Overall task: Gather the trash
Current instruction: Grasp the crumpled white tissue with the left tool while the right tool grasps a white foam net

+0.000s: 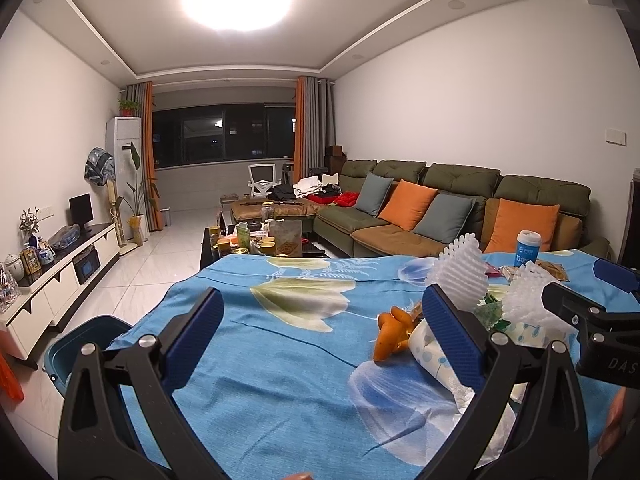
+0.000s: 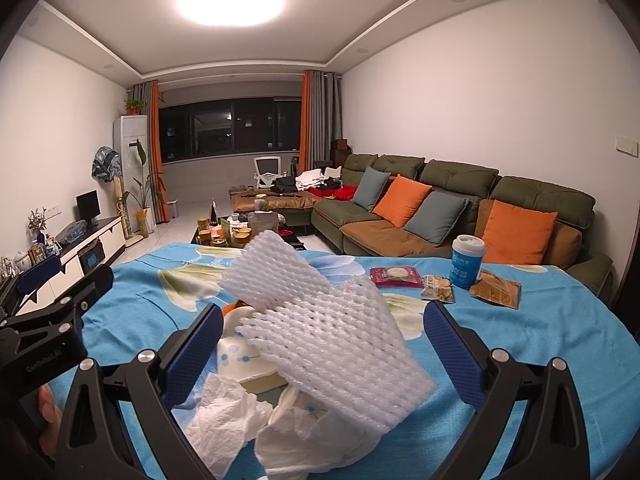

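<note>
Low in the right wrist view, the right gripper (image 2: 320, 344) is holding its jaws wide, the blue textured pads (image 2: 191, 354) standing apart on either side of the trash without touching it. Between them, crumpled white tissue (image 2: 224, 416) is lying soft and creased on the counter (image 2: 540, 340), which is covered in a blue woven cloth printed with pale flowers. Rising over the tissue, two white foam fruit nets (image 2: 320, 320) with a ribbed, open-mesh texture are leaning toward the upper left of the frame, and a squashed paper cup (image 2: 240, 356) with blue dots is showing beneath them. Further back at the right, a red snack packet (image 2: 394, 276), two flat brown wrappers (image 2: 496, 289) and an upright blue-and-white cylindrical container (image 2: 466, 258) are sitting near the counter's far edge. In the left wrist view, the left gripper (image 1: 320, 336) is likewise spreading its jaws wide over bare cloth, gripping nothing; curled orange peel (image 1: 390, 332) is lying just left of its right pad, beside the same cup and nets. At the lower left, a teal plastic bin (image 1: 86, 344) is standing on the glossy tiled floor. Beyond, an olive sofa (image 1: 460, 208) is carrying orange and grey cushions.
</note>
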